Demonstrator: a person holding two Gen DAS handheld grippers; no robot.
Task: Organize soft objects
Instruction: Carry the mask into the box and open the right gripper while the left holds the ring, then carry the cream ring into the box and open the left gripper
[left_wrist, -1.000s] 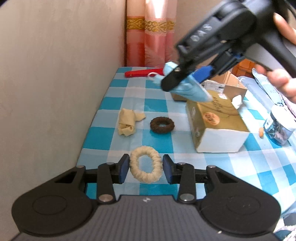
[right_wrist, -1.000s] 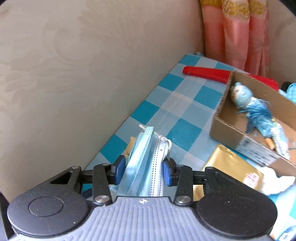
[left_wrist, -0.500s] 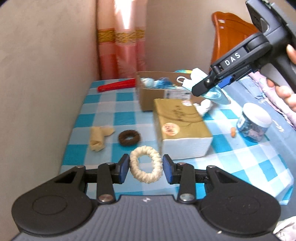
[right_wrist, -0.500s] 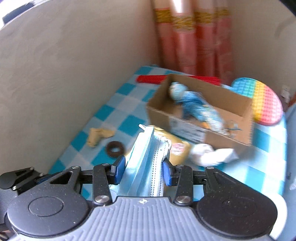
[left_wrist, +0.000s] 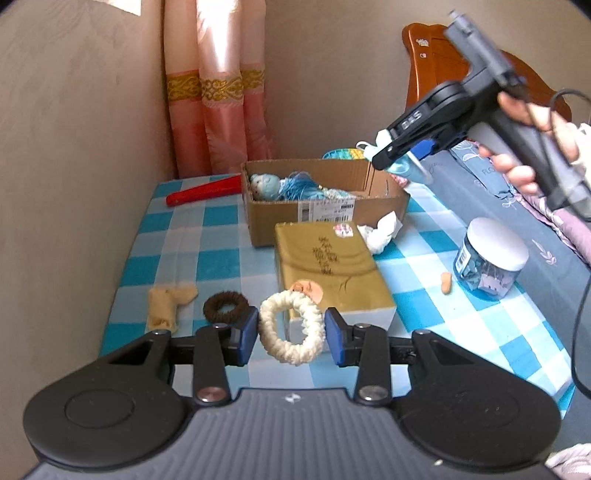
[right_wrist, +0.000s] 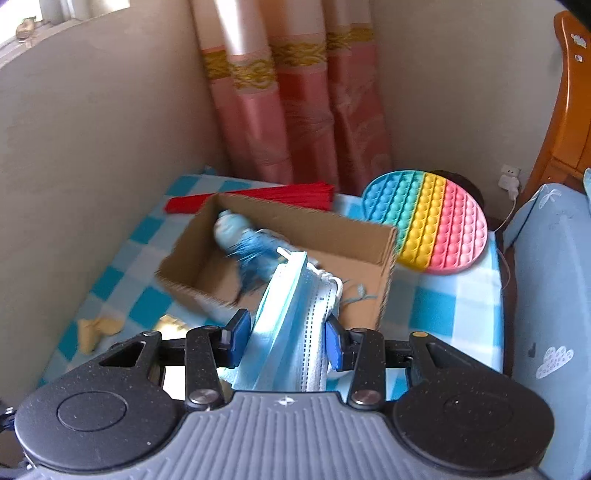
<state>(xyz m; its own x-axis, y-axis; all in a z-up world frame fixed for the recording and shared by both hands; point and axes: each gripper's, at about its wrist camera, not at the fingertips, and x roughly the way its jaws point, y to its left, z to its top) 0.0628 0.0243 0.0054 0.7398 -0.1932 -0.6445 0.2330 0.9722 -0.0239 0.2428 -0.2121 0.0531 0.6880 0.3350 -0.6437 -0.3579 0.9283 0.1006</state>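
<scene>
A cream ring (left_wrist: 291, 326) is gripped in the left claw (left_wrist: 291, 334) above the table (left_wrist: 461, 314); folded masks (right_wrist: 291, 325) (blue) are clamped in the right claw (right_wrist: 287, 338) over the box (right_wrist: 332, 229).

the cardboard box (left_wrist: 325, 201) is open on top; a blue doll (left_wrist: 288, 186) fills its left half, while the right half shows bare floor. a gold box (left_wrist: 332, 266) stands just in front of it, touching or nearly so, blocking a low approach from the lower centre. the wall (left_wrist: 74, 166) hems in the desk (left_wrist: 207, 258) at frame left. bare checked cloth lies between the gold box and a jar (left_wrist: 489, 260) at right.
</scene>
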